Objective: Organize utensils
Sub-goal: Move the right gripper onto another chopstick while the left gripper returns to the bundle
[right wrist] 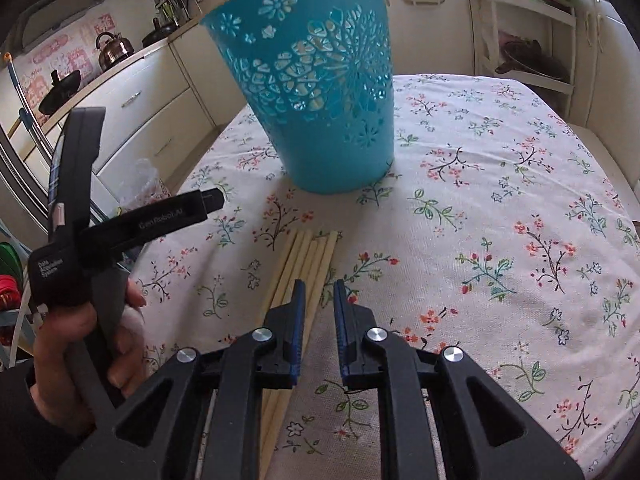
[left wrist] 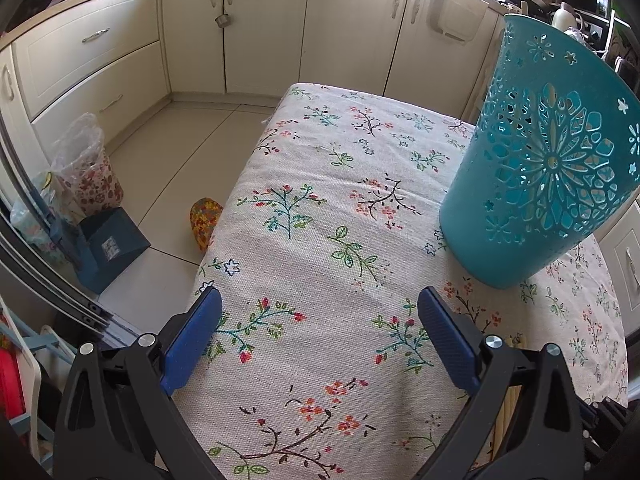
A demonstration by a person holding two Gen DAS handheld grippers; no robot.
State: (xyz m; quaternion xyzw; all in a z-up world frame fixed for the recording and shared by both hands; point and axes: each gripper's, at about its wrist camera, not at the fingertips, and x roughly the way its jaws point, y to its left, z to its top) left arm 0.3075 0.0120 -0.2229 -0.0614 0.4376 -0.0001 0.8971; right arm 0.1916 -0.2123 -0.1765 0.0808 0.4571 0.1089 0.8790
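A: Where are the chopsticks (right wrist: 308, 264)?

B: In a loose bundle flat on the flowered tablecloth (right wrist: 500, 208), just on the near side of the teal basket (right wrist: 320, 92), tips toward it. The right gripper (right wrist: 318, 300) hangs over their near half, jaws only narrowly apart, and nothing is clamped as far as I can tell.

A: And the left gripper (left wrist: 320, 308)?

B: Jaws wide, empty, over bare cloth well to the left of the basket.

A: How will the sticks handle?

B: Light, stiff, smooth, I'd judge, so likely to roll or fan out. I'd pinch across the whole bundle near its middle, so no stick slips free.

A: The surface?

B: Woven cloth that drapes over the table edge; it looks grippy, but it may bunch. Cream cabinets (left wrist: 260, 28) stand beyond the basket, and a kettle (right wrist: 114, 50) sits on the counter behind its left side.
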